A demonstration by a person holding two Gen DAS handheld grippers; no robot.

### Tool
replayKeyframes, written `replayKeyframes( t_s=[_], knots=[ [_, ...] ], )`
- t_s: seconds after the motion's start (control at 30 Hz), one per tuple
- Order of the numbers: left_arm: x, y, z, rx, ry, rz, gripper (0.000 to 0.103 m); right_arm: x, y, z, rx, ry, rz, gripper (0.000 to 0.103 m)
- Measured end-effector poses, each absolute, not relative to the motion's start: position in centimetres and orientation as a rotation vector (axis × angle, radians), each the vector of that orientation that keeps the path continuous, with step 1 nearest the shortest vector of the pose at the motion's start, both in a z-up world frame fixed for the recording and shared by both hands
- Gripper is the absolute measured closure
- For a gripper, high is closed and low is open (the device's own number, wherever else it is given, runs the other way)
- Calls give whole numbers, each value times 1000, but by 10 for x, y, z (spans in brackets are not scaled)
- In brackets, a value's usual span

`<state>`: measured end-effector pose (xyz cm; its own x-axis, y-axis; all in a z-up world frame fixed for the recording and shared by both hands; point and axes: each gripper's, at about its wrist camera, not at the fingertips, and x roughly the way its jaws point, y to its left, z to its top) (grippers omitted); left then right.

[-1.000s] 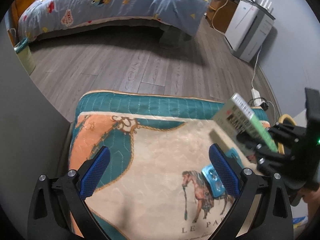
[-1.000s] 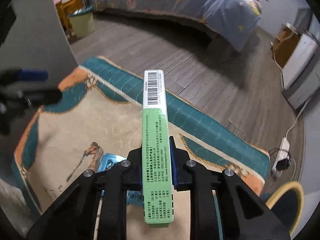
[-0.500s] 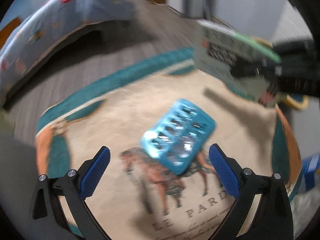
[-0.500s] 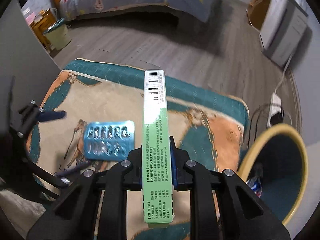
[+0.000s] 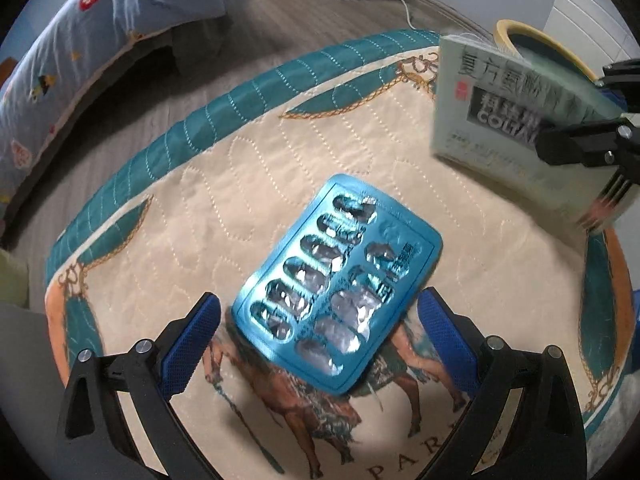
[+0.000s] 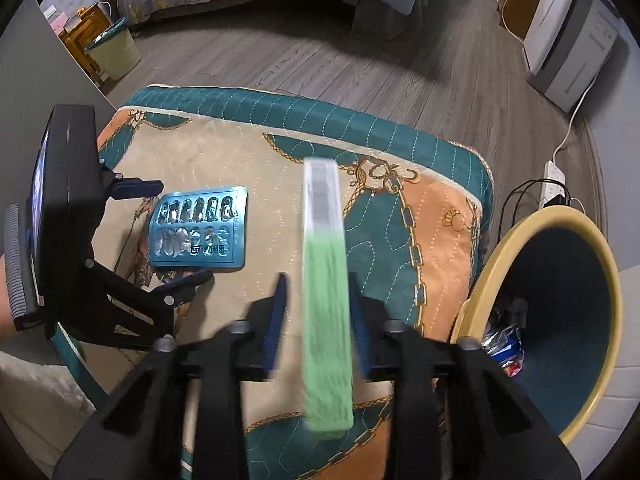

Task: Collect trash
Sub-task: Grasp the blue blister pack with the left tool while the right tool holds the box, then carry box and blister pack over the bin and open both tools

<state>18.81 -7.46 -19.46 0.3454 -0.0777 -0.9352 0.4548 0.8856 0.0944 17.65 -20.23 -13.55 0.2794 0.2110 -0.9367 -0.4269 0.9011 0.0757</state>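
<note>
Opening, the right claw [image 6: 316,320] has the slim green-and-white cardboard medicine box [image 6: 326,300] between its jaws, its pads now clear of the box's sides, above the quilted teal-and-cream horse-print mat [image 6: 280,152] beside the yellow-rimmed dark bin [image 6: 560,320]. Spread wide, the left claw [image 5: 318,332] straddles the blue foil blister pack [image 5: 340,280] lying flat on the mat, gripping nothing.

Both grippers: black plastic frames, silver screws at the joints. Left gripper [image 5: 318,330] has textured blue pads [image 5: 191,346]; right gripper [image 6: 318,320] has blue pads too, blurred.
</note>
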Motion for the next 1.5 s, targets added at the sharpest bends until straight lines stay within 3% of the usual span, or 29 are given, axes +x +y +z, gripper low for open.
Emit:
replayKeyframes(
  t_s=[0.37,0.67,0.73,0.8,0.83,1.17,1.5],
  knots=[
    [201,-78,-197,328,1186,-413,9,178,-199,-126,-228,1196,462,54],
    [192,-79,-194,316,1201,-449,26,174,-208,-125,-225,1211,433,54],
    [187,-82,-193,317,1204,-457,29,173,-208,-126,-225,1214,431,56],
    [183,-83,-192,330,1205,-460,31,171,-209,-127,-231,1211,420,77],
    [180,-84,-191,332,1207,-460,32,171,-209,-128,-235,1216,415,79],
    [176,-81,-174,242,1175,-466,32,171,-225,-107,-172,1178,380,82],
    [178,-116,-119,153,1030,-531,32,163,-296,-57,-86,1054,256,83]
  ],
)
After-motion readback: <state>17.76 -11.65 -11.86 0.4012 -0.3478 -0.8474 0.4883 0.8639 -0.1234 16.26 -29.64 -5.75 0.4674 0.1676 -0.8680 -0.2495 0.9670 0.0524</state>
